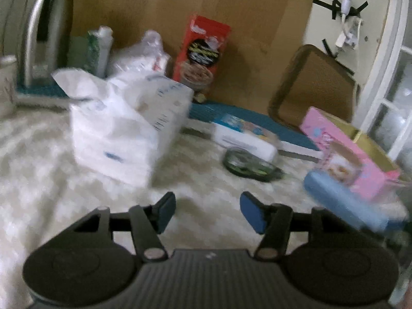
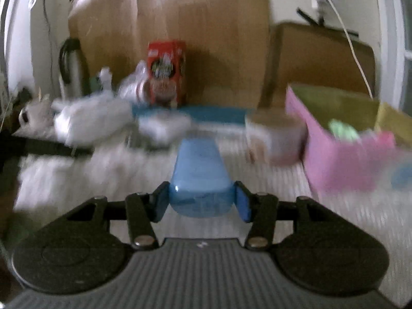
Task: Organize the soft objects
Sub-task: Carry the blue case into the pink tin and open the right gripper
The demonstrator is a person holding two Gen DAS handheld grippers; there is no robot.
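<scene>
From my left wrist view, my left gripper (image 1: 206,212) hangs with its fingers spread and nothing between them, over open white cloth (image 1: 46,170). Ahead to the left the white tissue pack (image 1: 128,126) stands in the way; a dark round tin (image 1: 248,163) lies ahead right, and the pink box (image 1: 345,152) closes off the right edge. From my right wrist view, my right gripper (image 2: 202,200) is clamped on the blue soft pack (image 2: 199,177), which points forward above the cloth. The pink box (image 2: 342,154) sits just to its right, top open.

Glossy blue plastic pack (image 2: 200,177), fluffy white cloth cover (image 1: 38,159), shiny metal flask (image 1: 43,31)
</scene>
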